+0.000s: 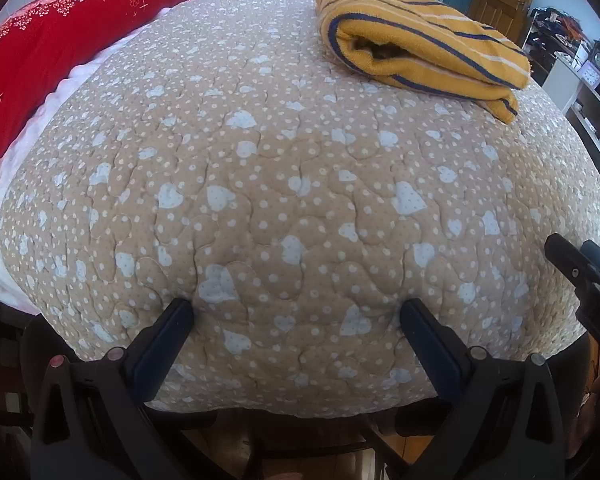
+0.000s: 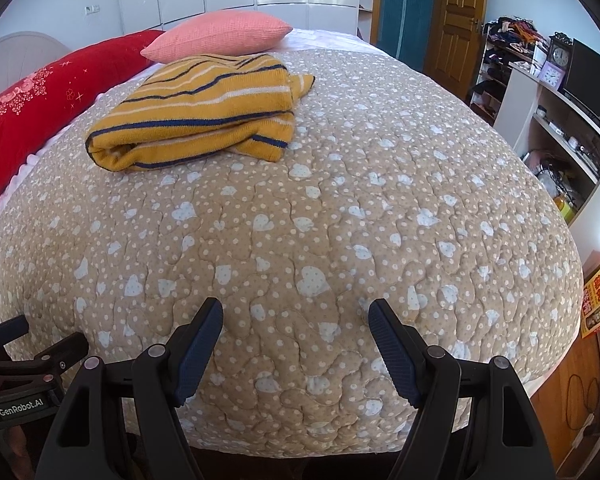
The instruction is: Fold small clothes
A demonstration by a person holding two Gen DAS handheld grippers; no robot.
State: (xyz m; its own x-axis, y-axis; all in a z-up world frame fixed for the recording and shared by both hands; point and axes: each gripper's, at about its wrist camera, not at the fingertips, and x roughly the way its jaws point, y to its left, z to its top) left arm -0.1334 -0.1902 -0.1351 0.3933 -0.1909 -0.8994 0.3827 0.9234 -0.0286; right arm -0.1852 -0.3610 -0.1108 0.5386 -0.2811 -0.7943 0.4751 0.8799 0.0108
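A yellow knit garment with navy and white stripes (image 1: 420,36) lies folded into a thick bundle on the far part of the bed; it also shows in the right wrist view (image 2: 204,116). My left gripper (image 1: 296,308) is open and empty, low over the near edge of the beige heart-print quilt (image 1: 280,200), far from the garment. My right gripper (image 2: 296,312) is open and empty too, over the near edge of the quilt (image 2: 320,220). The right gripper shows at the right edge of the left view (image 1: 580,264).
A red pillow (image 2: 40,96) lies along the left side and a pink pillow (image 2: 220,34) at the head. To the right stand a wooden door (image 2: 460,12) and white shelves (image 2: 556,120) with clocks and clutter. The bed's near edge drops to the floor.
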